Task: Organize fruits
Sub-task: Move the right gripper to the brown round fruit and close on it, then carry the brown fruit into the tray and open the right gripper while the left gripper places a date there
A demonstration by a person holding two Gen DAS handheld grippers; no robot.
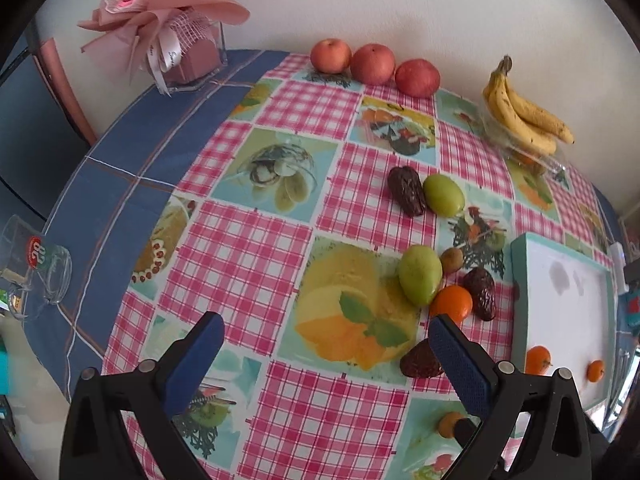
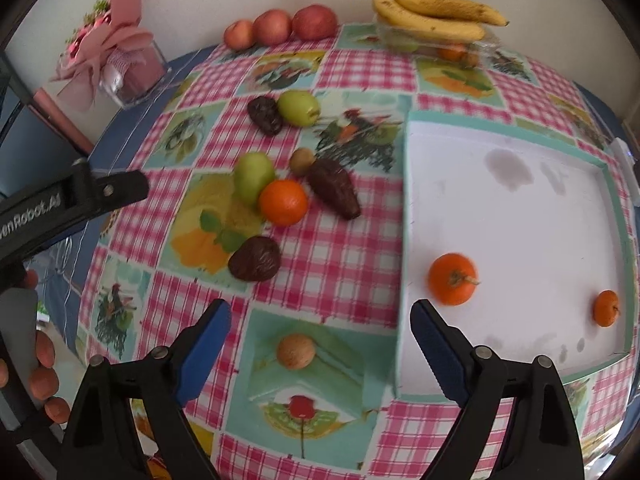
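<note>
A white tray with a teal rim (image 2: 408,216) lies at the right and holds two oranges (image 2: 453,279) (image 2: 606,308); it also shows in the left wrist view (image 1: 520,280). Loose on the checked cloth are a third orange (image 2: 283,202) (image 1: 451,304), two green fruits (image 2: 253,177) (image 2: 299,108), three dark dates (image 2: 255,258) (image 2: 333,188) (image 2: 265,115) and two small brown fruits (image 2: 296,351) (image 2: 302,161). My right gripper (image 2: 322,320) is open and empty, low over the cloth by the tray's near corner. My left gripper (image 1: 326,332) is open and empty, left of the fruit cluster.
Three apples (image 1: 372,64) sit in a row by the wall. Bananas (image 1: 524,108) lie on a clear container (image 2: 436,42) with more fruit inside. A pink bouquet in a clear box (image 1: 176,40) stands at the back left. A glass (image 1: 36,264) lies on the blue cloth.
</note>
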